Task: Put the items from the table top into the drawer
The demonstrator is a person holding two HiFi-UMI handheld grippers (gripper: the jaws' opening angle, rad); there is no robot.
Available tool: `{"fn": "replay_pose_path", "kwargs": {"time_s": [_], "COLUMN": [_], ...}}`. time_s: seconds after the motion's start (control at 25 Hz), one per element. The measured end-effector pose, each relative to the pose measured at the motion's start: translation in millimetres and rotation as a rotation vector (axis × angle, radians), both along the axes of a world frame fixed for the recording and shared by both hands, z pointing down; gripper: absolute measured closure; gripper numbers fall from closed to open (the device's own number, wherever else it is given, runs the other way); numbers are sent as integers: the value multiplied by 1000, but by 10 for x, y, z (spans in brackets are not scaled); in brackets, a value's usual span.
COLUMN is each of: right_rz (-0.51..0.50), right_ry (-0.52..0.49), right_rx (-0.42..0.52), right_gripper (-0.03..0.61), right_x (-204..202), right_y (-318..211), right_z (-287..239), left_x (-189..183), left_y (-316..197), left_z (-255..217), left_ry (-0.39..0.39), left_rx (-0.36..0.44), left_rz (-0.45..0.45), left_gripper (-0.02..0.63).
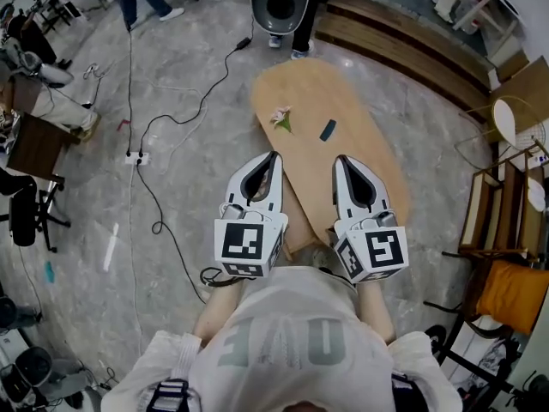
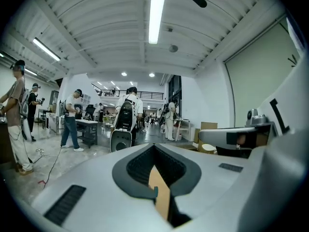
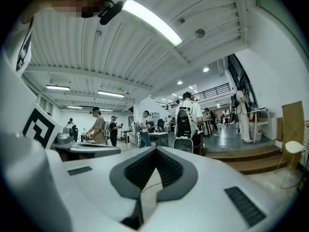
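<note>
Flower [image 1: 281, 118] and dark block [image 1: 328, 130] lie on table [image 1: 343, 101] beyond closed fingers [image 1: 257, 178].

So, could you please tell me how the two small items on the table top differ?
The pale item is pinkish with green and ragged in outline; the dark item is slim and straight-edged. The pale item lies nearer the table edge, the dark item nearer its middle. Both lie apart, untouched.
</note>
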State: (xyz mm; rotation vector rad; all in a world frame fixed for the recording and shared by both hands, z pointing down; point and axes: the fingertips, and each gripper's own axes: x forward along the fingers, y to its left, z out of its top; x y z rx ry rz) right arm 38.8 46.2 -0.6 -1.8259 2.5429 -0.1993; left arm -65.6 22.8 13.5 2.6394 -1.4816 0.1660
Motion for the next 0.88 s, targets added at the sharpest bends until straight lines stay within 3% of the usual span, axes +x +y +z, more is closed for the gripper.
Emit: {"fn": "replay_pose_path", "kwargs": {"time_s": [0.48,0.88], "right_rz": [-42,-32], "right_ry": [20,74], "right_rx": [30,-16], "right_gripper": [573,574], "right_x": [243,808], "right_y": [-16,-236], "right_z": [-4,459], "left_x": [256,911], "left_y": [-39,-381], "left_z": [16,592], "left_ry": [-30,-97], "left_rx": [15,-37], "left_rz": [13,154], "left_gripper": [604,605]}}
